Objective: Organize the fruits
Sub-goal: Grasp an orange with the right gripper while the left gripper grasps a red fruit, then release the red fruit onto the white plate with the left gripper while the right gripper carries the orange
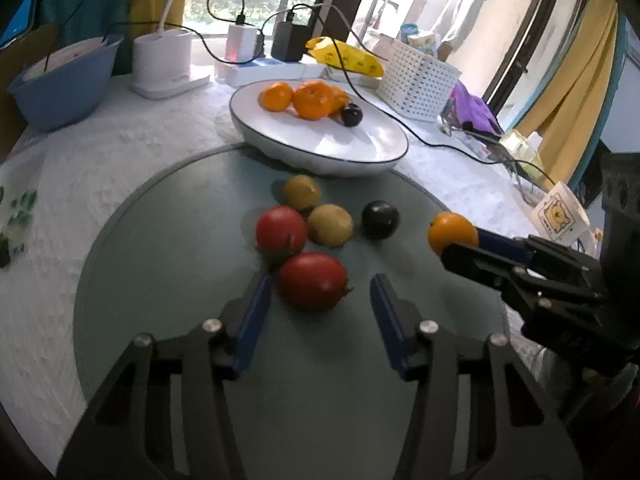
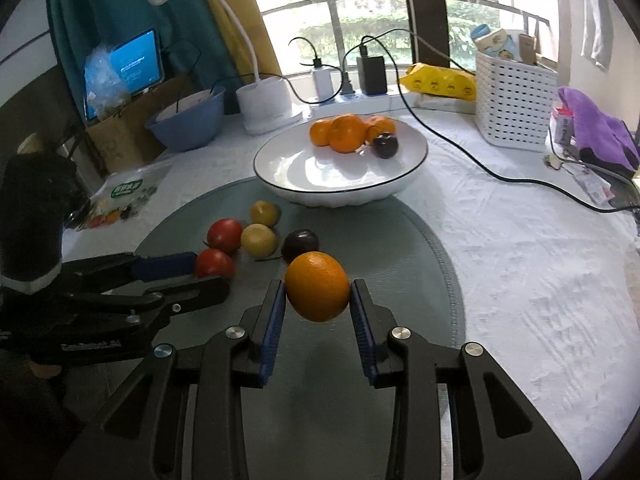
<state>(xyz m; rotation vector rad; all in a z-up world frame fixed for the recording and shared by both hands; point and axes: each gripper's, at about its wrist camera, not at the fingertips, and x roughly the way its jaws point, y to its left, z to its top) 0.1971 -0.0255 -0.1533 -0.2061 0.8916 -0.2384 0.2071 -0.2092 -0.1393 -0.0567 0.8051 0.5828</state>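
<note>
My right gripper (image 2: 318,292) is shut on an orange (image 2: 317,286) and holds it just above the round grey mat (image 2: 404,240); the orange also shows in the left wrist view (image 1: 452,232). My left gripper (image 1: 320,292) is open around the near red tomato (image 1: 313,280), fingers apart from it. On the mat lie a second tomato (image 1: 281,230), two yellow-brown fruits (image 1: 330,225) (image 1: 302,192) and a dark plum (image 1: 380,219). The white plate (image 1: 372,144) behind holds three oranges (image 1: 314,100) and a dark plum (image 1: 351,115).
A white basket (image 2: 514,108), a purple cloth (image 2: 596,128) and a black cable (image 2: 520,178) lie to the right. A blue bowl (image 2: 188,122), a lamp base (image 2: 266,104) and chargers stand at the back. A mug (image 1: 560,210) sits at the right edge.
</note>
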